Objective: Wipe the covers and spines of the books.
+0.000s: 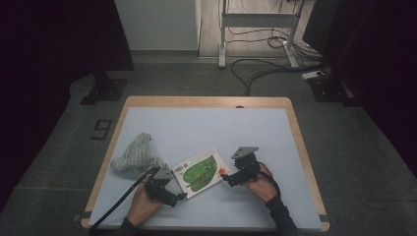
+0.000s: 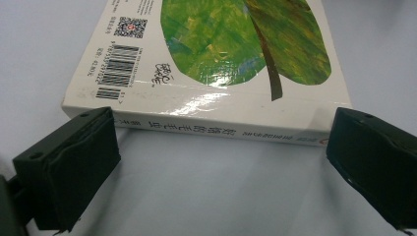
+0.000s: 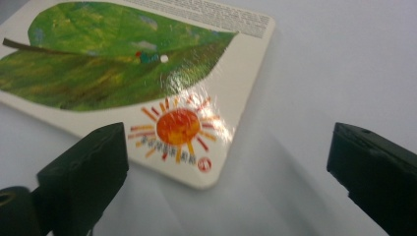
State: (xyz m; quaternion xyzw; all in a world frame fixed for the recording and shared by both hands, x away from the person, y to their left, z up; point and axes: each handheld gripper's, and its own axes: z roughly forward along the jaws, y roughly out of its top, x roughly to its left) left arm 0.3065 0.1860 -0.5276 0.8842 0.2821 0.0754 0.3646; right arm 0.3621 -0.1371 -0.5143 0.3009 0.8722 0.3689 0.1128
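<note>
While both my hands rest near the front edge of the table, a grey knitted cloth lies crumpled at the far left of the pale mat, well apart from everything I am working on. Just right of it, my left gripper sits low on the mat with its jaws spread wide, grasping nothing; in the left gripper view they stand just short of the book's spine, one near each end of it. Next comes the book itself, lying flat with its green leaf cover up (barcode and QR code at the corner nearest my left hand), slightly turned on the mat. At its right, my right gripper is likewise released, jaws parted around the corner that bears the orange sun, touching nothing that I can see.
</note>
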